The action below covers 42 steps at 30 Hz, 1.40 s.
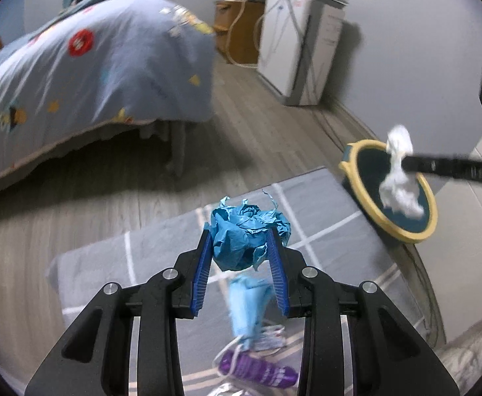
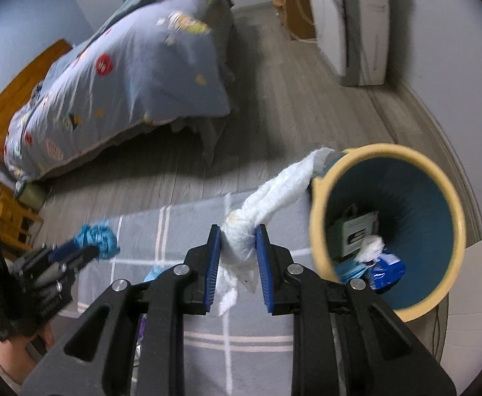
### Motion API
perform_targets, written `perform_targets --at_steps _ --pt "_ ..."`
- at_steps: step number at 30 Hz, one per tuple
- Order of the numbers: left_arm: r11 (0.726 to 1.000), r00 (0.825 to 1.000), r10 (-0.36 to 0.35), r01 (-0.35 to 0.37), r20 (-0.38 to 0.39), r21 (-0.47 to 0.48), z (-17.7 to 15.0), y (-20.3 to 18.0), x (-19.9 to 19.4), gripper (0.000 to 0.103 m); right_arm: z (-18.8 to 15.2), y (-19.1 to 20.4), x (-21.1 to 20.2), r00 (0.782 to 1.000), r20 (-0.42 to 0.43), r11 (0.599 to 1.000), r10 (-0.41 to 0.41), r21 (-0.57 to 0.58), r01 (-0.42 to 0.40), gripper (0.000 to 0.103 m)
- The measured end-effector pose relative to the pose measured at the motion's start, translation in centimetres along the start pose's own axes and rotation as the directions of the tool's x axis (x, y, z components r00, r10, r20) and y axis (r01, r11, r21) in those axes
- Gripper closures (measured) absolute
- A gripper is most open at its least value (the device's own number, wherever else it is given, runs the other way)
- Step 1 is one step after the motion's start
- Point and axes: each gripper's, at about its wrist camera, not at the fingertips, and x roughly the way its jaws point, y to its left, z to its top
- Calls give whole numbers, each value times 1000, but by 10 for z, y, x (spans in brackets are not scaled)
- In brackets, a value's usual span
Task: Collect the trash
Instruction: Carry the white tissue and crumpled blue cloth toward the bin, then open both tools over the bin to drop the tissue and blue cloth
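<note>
From the left wrist, the left claw (image 1: pixel 241 241) is closed partway onto a crumpled blue paper ball (image 1: pixel 246 232), its blue pads pressing both sides. Below the ball, lower on a grey checked mat (image 1: pixel 161 247), lie a light blue mask (image 1: pixel 247 310) and a purple wrapper (image 1: pixel 257 368) whose print is too blurred to read. To the claw's right, the right claw (image 1: pixel 406 163) reaches in holding a white tissue (image 1: pixel 397 178) in front of the yellow-rimmed bin (image 1: pixel 430 198). A bed (image 1: pixel 92 76) stands ahead to the left, a white appliance (image 1: pixel 300 52) ahead to the right; no label on it is legible.

From the right wrist, the right claw (image 2: pixel 238 231) is nearly closed, pinching the twisted tissue (image 2: pixel 267 204), whose far end sits at the rim of the bin (image 2: pixel 320 194). The bin, just right of the claw, holds a green-and-white box (image 2: pixel 356 231), white tissue and a blue packet (image 2: pixel 388 269); their print cannot be read. To the left, the left claw (image 2: pixel 90 250) holds the blue ball (image 2: pixel 97 236) above the mat (image 2: pixel 175 224).
</note>
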Motion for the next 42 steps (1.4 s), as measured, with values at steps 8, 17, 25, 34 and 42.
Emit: perform_targets --at_steps 8,17,25,34,42 --pt "993 998 -66 65 7 103 2 -63 8 68 24 -44 -53 986 127 993 -107 -35 112 82" --pt "965 985 -167 173 -46 196 17 -152 38 68 29 -126 -62 973 120 977 -197 104 185 82" --pt "950 975 -200 217 -97 223 41 -198 77 68 24 -136 -30 964 57 960 -260 124 251 82" --pt "964 980 -158 179 -119 198 67 -212 115 67 13 -152 -14 956 13 941 -294 178 287 82" --pt "968 981 -167 182 -97 173 73 -212 127 56 12 -156 -8 967 18 945 -254 220 244 75"
